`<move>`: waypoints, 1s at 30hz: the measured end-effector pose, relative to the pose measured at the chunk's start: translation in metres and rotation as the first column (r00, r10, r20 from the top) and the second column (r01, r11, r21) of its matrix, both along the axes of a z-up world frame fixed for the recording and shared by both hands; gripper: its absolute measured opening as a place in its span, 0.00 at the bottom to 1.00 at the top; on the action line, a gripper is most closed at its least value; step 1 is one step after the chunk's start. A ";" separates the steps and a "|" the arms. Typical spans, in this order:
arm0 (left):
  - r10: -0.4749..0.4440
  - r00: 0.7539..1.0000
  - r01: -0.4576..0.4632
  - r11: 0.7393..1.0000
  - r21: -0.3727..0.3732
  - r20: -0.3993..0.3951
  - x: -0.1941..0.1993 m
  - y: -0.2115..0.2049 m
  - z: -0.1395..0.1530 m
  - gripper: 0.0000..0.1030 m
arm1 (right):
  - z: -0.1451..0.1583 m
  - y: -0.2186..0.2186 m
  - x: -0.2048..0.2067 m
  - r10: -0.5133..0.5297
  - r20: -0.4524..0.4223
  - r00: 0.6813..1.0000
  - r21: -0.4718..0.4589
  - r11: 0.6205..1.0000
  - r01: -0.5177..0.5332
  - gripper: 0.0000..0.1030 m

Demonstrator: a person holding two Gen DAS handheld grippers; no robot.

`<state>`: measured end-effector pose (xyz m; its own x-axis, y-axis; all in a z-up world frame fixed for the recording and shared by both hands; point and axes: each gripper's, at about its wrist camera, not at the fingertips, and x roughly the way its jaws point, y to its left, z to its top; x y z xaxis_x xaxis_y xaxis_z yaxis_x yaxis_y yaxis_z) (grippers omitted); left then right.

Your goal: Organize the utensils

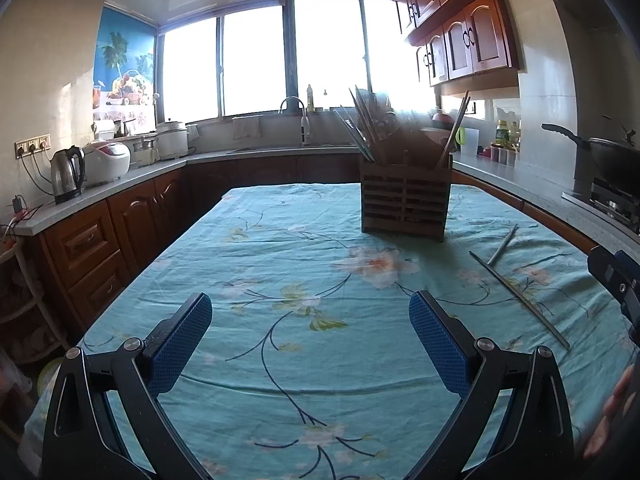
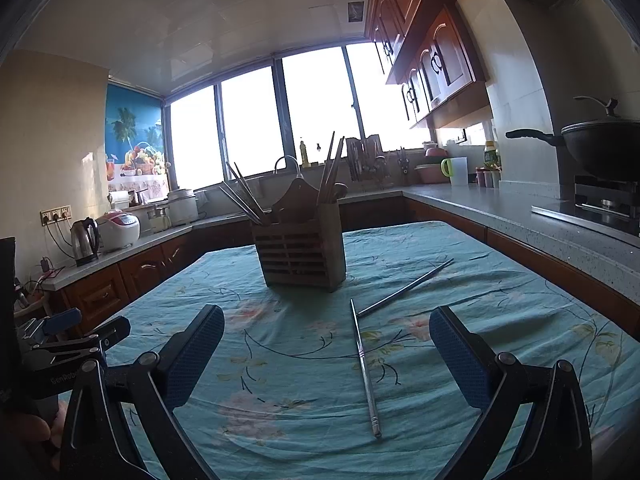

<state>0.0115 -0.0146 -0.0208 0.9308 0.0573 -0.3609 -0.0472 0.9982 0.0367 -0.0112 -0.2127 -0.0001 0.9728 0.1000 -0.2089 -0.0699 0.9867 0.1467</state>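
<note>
A wooden slatted utensil holder (image 1: 406, 204) stands on the table with several chopsticks upright in it; it also shows in the right wrist view (image 2: 302, 258). Two metal chopsticks lie loose on the cloth: a near one (image 2: 365, 368) and a far one (image 2: 406, 288). In the left wrist view they lie at the right, the long one (image 1: 520, 300) and the short one (image 1: 503, 245). My left gripper (image 1: 310, 316) is open and empty above the cloth. My right gripper (image 2: 326, 328) is open and empty, with the near chopstick between its fingers' line.
The table wears a teal floral cloth (image 1: 280, 264). Counters ring the room: kettle (image 1: 67, 174) and rice cooker (image 1: 106, 160) at left, sink tap (image 1: 294, 110) at the back, wok on stove (image 2: 600, 148) at right. The left gripper's body (image 2: 68, 344) shows at the right view's left edge.
</note>
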 end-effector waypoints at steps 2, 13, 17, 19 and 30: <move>-0.002 1.000 0.002 1.000 0.003 0.000 0.000 -0.001 0.000 0.98 | 0.000 0.000 0.000 0.001 -0.003 1.000 0.000 1.000 -0.001 1.00; -0.008 1.000 0.008 1.000 -0.003 -0.012 0.002 -0.001 -0.001 0.98 | 0.000 -0.003 0.003 0.003 -0.016 1.000 0.008 1.000 -0.003 1.00; -0.011 1.000 0.011 1.000 -0.003 -0.014 0.003 -0.001 -0.002 0.98 | 0.000 -0.004 0.004 0.001 -0.020 1.000 0.011 1.000 -0.001 1.00; -0.013 1.000 0.013 1.000 -0.005 -0.018 0.003 -0.001 -0.002 0.98 | 0.000 -0.004 0.004 0.001 -0.021 1.000 0.011 1.000 0.000 1.00; -0.028 0.999 0.028 0.999 -0.018 -0.041 0.007 -0.002 -0.002 0.98 | 0.002 -0.005 0.006 -0.007 -0.032 0.999 0.011 1.000 0.008 1.00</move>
<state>0.0184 -0.0164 -0.0224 0.9162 0.0247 -0.4000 -0.0181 0.9996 0.0204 -0.0048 -0.2176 0.0016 0.9663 0.0953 -0.2391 -0.0577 0.9855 0.1593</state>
